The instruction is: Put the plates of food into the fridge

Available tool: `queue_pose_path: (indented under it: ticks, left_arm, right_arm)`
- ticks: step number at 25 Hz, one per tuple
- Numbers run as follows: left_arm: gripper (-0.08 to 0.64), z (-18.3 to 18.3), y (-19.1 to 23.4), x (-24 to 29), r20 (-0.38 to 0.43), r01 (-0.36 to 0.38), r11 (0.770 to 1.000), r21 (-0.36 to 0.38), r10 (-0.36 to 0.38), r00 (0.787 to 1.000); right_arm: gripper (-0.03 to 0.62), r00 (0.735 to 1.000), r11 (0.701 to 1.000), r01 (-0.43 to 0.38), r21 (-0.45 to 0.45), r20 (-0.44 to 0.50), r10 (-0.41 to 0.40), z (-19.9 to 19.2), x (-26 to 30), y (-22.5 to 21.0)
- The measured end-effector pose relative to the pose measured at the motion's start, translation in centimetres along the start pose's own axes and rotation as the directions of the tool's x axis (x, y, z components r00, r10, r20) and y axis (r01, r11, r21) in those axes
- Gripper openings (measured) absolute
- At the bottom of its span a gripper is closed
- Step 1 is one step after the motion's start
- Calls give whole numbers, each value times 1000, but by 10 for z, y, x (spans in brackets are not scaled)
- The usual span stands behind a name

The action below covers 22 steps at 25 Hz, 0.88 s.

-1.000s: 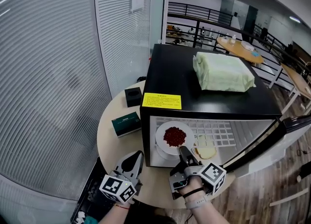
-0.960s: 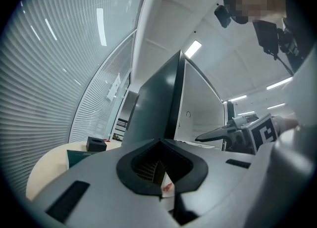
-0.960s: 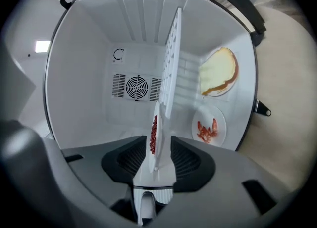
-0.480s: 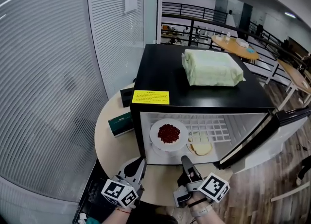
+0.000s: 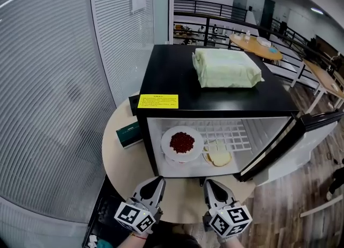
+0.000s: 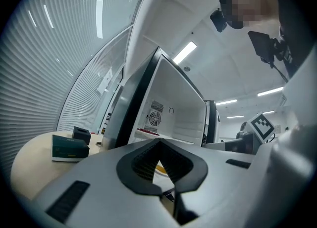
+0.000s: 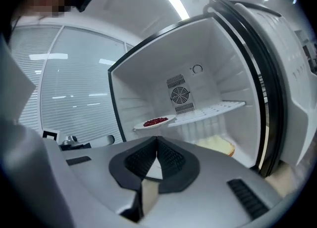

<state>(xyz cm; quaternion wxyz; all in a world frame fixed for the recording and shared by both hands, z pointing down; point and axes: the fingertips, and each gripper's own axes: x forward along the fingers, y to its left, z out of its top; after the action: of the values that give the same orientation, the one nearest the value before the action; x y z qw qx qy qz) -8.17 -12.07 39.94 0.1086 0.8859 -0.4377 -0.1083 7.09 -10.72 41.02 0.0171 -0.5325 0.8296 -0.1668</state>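
Note:
A white plate of red food (image 5: 181, 143) (image 7: 154, 121) rests on the wire shelf of the open black fridge (image 5: 215, 88). A second plate with pale bread slices (image 5: 217, 158) (image 7: 218, 145) lies on the fridge floor below it. My right gripper (image 5: 210, 185) (image 7: 157, 140) hovers outside the fridge mouth over the table's near edge. Its jaws have just closed and are shut, with nothing between them. My left gripper (image 5: 156, 183) (image 6: 158, 144) sits beside it to the left, level, shut and empty, apart from both plates.
The fridge door (image 5: 279, 144) swings open to the right. A green-wrapped bundle (image 5: 226, 69) lies on the fridge top. A green box (image 5: 128, 134) (image 6: 69, 148) and a black box (image 5: 133, 103) stand on the round table (image 5: 121, 166), left of the fridge. A glass wall with blinds runs along the left.
My right gripper has drawn back from the red-food plate out of the fridge, rolled upright, and its jaws have shut. The left gripper has also pulled back a little.

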Motion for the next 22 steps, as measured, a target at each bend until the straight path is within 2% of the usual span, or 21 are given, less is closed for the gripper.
queue_pose_path:
  ticks: [4,8,17,22]
  left_arm:
    - [6,-10,-6,-8,-3,7,1000,-11,-7,1000]
    - [6,-15,-12,-18,-16,-15,999,-49,14,1000]
    - [6,-26,-17,-30,-34,-19,998,-56,17,999]
    - [6,-22,-16,-29,-28,-23,998,-57,21,999]
  right_arm:
    - [8,1000,995,-28,-101,-12,26,-7,-11,6]
    - [8,999,986,-35,-161,-14,33,-13,-17,11]
    - [6,999,971,-48,-233,-34,41,-23,-17,23]
    - [6,999,972,-45,-229,-33,38,-23,-17,23]
